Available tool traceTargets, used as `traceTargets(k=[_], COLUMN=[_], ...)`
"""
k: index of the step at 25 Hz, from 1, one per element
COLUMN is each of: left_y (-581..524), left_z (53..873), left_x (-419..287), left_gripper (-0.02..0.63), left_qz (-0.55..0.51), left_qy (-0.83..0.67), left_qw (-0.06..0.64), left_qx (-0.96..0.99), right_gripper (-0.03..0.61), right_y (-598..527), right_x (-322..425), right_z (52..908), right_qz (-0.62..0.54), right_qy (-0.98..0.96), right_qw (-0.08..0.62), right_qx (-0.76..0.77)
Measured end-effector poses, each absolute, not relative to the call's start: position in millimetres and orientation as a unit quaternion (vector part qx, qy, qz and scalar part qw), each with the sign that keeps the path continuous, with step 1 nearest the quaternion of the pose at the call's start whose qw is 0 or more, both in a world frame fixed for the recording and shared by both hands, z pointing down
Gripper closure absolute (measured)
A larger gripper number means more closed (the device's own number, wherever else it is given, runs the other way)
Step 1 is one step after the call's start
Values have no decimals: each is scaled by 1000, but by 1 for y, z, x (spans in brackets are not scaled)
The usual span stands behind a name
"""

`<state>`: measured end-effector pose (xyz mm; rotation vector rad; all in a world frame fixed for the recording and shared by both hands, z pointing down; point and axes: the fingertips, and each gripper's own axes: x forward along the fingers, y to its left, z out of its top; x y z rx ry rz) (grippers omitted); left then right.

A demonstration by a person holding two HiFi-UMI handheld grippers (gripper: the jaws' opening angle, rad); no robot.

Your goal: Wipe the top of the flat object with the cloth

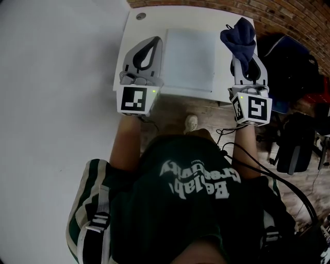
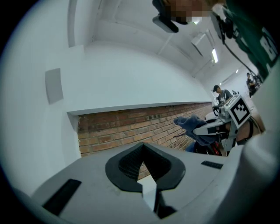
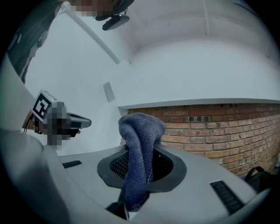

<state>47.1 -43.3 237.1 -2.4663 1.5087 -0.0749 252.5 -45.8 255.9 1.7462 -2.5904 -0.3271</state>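
Note:
A flat white board (image 1: 190, 58) lies on the white table (image 1: 135, 32) in the head view, between my two grippers. The left gripper (image 1: 154, 41) hovers at the board's left edge; its fingertips (image 2: 142, 146) meet with nothing held. The right gripper (image 1: 242, 51) is at the board's right edge, shut on a dark blue cloth (image 1: 238, 37). In the right gripper view the cloth (image 3: 140, 153) sticks up bunched out of the jaws and hides the tips. Both gripper views point up at the wall, so neither shows the board.
A round cable hole (image 1: 140, 16) sits in the table's far left corner. A brick wall (image 1: 289, 15) runs behind the table. Dark bags (image 1: 289, 59) and cables (image 1: 268, 170) lie on the floor at the right. A person (image 2: 222, 93) stands far off.

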Motion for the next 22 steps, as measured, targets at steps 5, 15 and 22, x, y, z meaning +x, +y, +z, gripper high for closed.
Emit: traceTargets(k=[5,15,22], left_y=[-31,-37,-102], left_z=[236,225,245], left_x=[43,33,-3], left_gripper=[614,614,614], left_qz=[-30,-37,-34], left_qy=[524,523,499], left_qw=[129,126,131], left_qx=[-841,-842,-856], right_gripper=[520,523,525], right_y=[-36,-44,-92], right_x=[258,236,185], right_z=[254,243,256], right_qz=[-94,-73,-78], right_qy=[-817,-838,-842], right_qw=[-14,-27,-14], right_qx=[568,541,533])
